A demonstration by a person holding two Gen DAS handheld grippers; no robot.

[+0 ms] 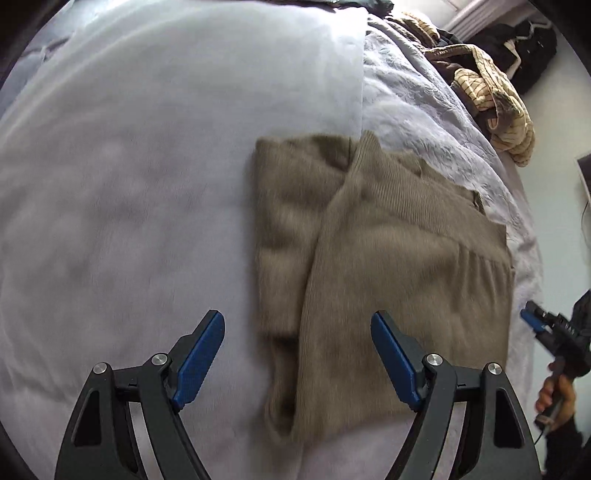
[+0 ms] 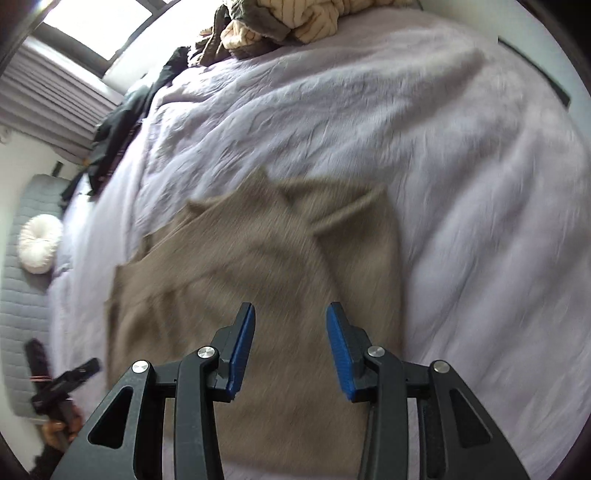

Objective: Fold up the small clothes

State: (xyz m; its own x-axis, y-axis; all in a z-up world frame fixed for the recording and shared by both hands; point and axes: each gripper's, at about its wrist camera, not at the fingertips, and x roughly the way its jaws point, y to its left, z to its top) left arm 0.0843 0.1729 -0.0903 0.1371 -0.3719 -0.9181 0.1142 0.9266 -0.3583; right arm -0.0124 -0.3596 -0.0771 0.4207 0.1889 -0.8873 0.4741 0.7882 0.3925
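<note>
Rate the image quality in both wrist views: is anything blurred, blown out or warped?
Left wrist view: the tan sweater is motion-smeared, the left gripper stays crisp, and fisheye bending curves the bedspread. Right wrist view: streakier blur across the sweater, the window is blown out to white, and the right gripper is sharp.

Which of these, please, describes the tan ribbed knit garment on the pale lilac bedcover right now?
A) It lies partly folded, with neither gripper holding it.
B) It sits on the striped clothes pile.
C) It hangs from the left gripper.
A: the tan ribbed knit garment lies on the pale lilac bedcover, and both the left gripper and right gripper are open and empty.
</note>
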